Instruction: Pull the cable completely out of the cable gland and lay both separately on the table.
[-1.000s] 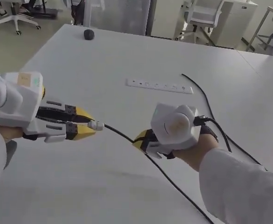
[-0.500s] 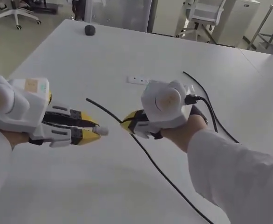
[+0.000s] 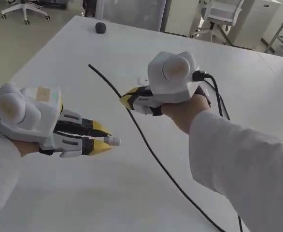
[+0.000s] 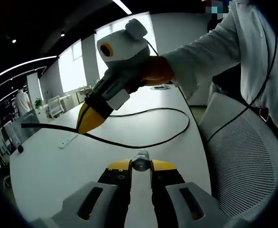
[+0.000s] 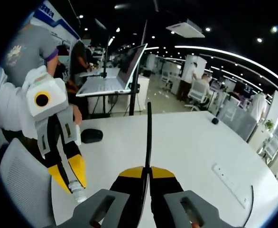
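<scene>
White table (image 3: 83, 193) | left gripper (image 3: 106, 140) clamps cable gland (image 3: 113, 141) | right gripper (image 3: 124, 99) clamps cable (image 3: 151, 153), lifted farther from gland

Pretty bright, even office light from ceiling strips (image 4: 122, 6) high above the table (image 3: 146, 53). The tabletop looks a bit washed out, with just faint soft shadows. Both gripper views warp hard toward their edges.

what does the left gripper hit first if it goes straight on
Likely the black cable, crossing just ahead of the left gripper and its cable gland; its height there is unclear.
</scene>
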The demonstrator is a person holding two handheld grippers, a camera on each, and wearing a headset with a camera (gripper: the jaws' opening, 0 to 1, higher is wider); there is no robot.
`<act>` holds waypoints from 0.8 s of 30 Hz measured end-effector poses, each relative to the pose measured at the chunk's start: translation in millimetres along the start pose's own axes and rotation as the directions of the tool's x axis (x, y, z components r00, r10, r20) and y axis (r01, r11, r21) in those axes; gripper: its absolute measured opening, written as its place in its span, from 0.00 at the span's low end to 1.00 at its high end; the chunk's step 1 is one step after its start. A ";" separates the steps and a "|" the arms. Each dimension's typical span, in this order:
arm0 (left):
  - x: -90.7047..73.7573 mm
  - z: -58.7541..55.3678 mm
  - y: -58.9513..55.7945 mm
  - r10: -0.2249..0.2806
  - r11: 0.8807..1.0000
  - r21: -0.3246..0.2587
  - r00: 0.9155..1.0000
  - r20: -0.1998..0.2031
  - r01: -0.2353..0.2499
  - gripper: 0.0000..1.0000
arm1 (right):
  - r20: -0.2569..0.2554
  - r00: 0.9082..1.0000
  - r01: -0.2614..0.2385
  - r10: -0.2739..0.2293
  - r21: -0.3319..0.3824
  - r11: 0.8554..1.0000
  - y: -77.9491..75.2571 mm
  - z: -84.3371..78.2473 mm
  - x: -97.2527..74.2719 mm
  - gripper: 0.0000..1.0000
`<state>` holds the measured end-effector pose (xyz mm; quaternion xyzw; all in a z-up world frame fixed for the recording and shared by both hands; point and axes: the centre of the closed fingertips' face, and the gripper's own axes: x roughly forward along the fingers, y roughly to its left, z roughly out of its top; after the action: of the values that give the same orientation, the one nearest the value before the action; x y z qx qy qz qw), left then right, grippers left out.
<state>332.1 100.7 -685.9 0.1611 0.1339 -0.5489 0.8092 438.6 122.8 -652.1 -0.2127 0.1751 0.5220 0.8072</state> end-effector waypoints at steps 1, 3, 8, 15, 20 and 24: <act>1.0 -0.9 -0.5 -0.002 1.000 -0.003 1.000 0.002 0.002 0.15 | 0.015 1.000 0.004 -0.005 0.022 1.000 -4.5 4.4 2.1 0.00; 3.2 -3.7 -1.2 -0.005 1.000 -0.007 1.000 0.003 0.005 0.15 | 0.031 0.999 0.006 -0.008 0.056 0.998 -9.3 10.7 5.0 0.00; 9.0 -11.6 -3.6 -0.017 1.000 -0.020 1.000 0.008 0.017 0.15 | 0.066 0.997 0.022 -0.029 0.110 0.994 -23.6 26.2 14.2 0.00; 19.3 -24.8 -6.6 -0.034 0.998 -0.052 0.999 0.019 0.035 0.15 | 0.114 0.993 0.025 -0.043 0.156 0.987 -43.4 54.8 29.8 0.00; 28.3 -32.6 -9.3 -0.049 0.997 -0.061 0.999 0.020 0.050 0.15 | 0.094 0.994 0.036 -0.053 0.178 0.983 -61.2 47.3 43.1 0.00; 37.6 -39.4 -9.9 -0.058 0.995 -0.076 0.998 0.022 0.060 0.15 | 0.064 0.996 0.050 -0.063 0.185 0.981 -70.9 33.8 52.6 0.00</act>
<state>334.8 81.6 -737.8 0.1204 0.1515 -0.5686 0.7995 526.5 155.1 -638.6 -0.1240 0.1880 0.4875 0.8435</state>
